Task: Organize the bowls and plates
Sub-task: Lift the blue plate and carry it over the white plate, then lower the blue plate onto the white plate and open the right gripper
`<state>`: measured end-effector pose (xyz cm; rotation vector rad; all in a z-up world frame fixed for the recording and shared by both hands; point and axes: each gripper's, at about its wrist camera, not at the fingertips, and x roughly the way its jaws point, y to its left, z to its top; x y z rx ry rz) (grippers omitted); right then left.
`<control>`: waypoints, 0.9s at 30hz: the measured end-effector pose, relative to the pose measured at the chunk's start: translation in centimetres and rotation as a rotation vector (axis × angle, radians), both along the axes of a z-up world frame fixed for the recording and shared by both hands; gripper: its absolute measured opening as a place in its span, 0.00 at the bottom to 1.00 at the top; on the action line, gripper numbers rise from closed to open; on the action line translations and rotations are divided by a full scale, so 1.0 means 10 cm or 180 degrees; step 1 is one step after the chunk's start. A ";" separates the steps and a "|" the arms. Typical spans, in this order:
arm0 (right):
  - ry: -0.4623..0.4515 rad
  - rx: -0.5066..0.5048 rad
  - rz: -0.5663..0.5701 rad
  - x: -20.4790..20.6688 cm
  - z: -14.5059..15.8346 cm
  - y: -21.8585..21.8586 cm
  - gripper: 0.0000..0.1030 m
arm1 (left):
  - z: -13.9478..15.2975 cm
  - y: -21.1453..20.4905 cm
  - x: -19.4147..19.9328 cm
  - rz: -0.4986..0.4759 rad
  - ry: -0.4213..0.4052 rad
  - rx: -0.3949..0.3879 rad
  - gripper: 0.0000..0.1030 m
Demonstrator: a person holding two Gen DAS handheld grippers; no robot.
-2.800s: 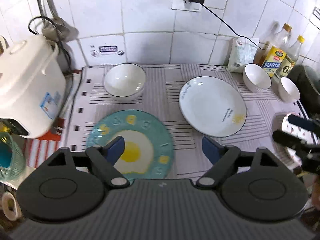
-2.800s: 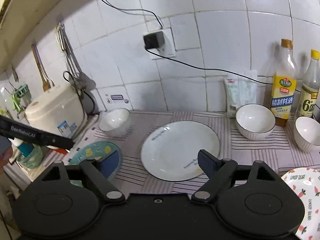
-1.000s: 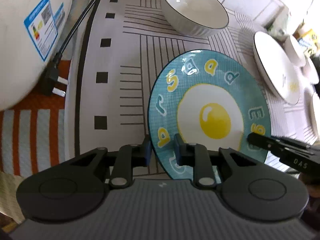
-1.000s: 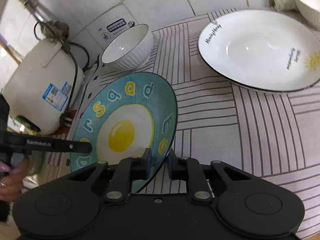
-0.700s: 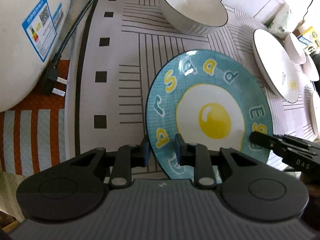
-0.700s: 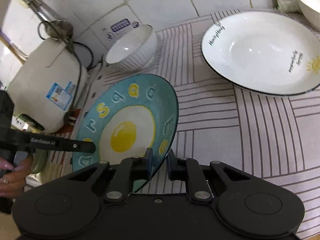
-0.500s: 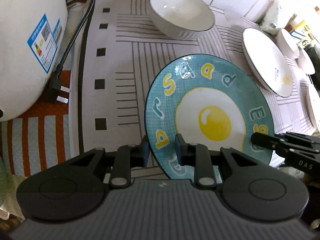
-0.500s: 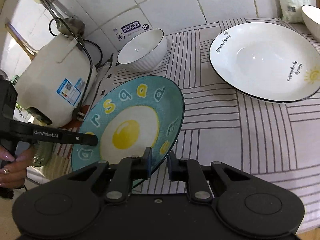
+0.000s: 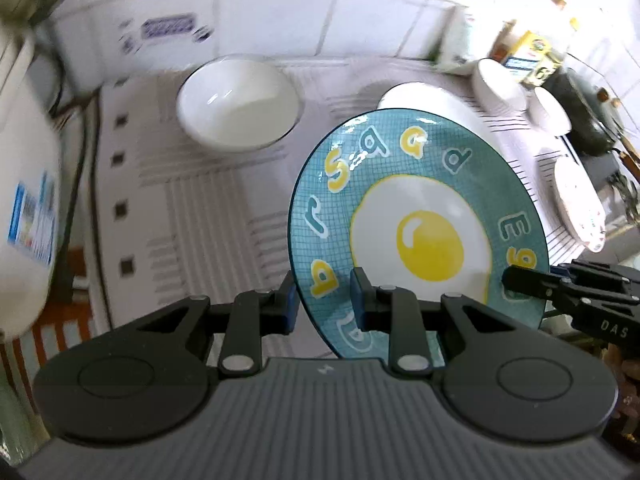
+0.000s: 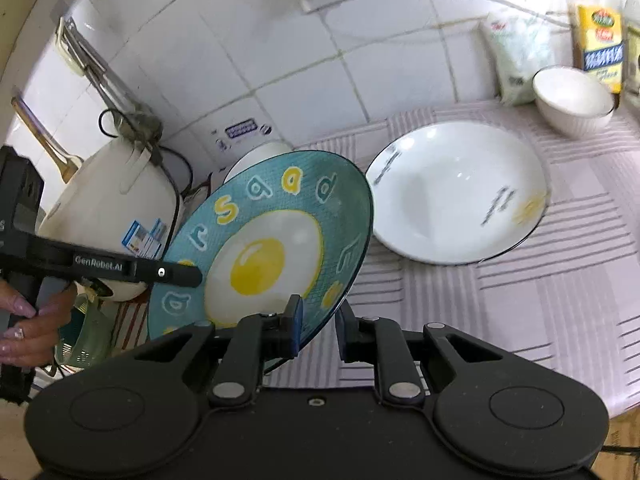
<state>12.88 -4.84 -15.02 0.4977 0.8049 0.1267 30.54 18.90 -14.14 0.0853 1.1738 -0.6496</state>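
A teal plate with a fried-egg picture (image 9: 420,232) is held in the air above the striped mat (image 9: 192,208), tilted. My left gripper (image 9: 323,303) is shut on its left rim. My right gripper (image 10: 318,325) is shut on its right rim; the plate shows in the right wrist view (image 10: 272,248). The right gripper's finger also shows at the plate's right edge (image 9: 560,284). A large white plate (image 10: 456,196) lies on the mat to the right. A white bowl (image 9: 239,102) stands behind, partly hidden by the teal plate in the right wrist view.
A white rice cooker (image 10: 108,208) stands at the left. More white bowls (image 10: 572,100), a patterned plate (image 9: 578,204), sauce bottles (image 10: 598,36) and a white packet (image 10: 516,56) stand at the right along the tiled wall. Utensils hang on the wall (image 10: 92,60).
Both grippers have lifted the teal plate off the mat and carried it up and toward the right, nearer the large white plate. Both views swung upward toward the wall.
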 end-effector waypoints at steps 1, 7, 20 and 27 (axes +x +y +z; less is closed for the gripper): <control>-0.0014 0.0014 -0.0021 -0.02 0.02 -0.06 0.21 | 0.04 -0.08 0.02 -0.0034 -0.0015 -0.0004 0.24; -0.0033 0.0026 -0.0195 0.00 0.09 -0.41 0.22 | 0.14 -0.55 0.15 -0.0212 -0.0041 0.0006 0.24; 0.0227 0.0187 -0.0326 0.41 -0.25 -1.17 0.22 | -0.21 -1.48 0.69 -0.0254 0.0186 0.0231 0.25; 0.0360 0.0308 -0.0276 0.60 -0.47 -1.39 0.22 | -0.40 -1.75 0.86 -0.0289 0.0331 0.0422 0.28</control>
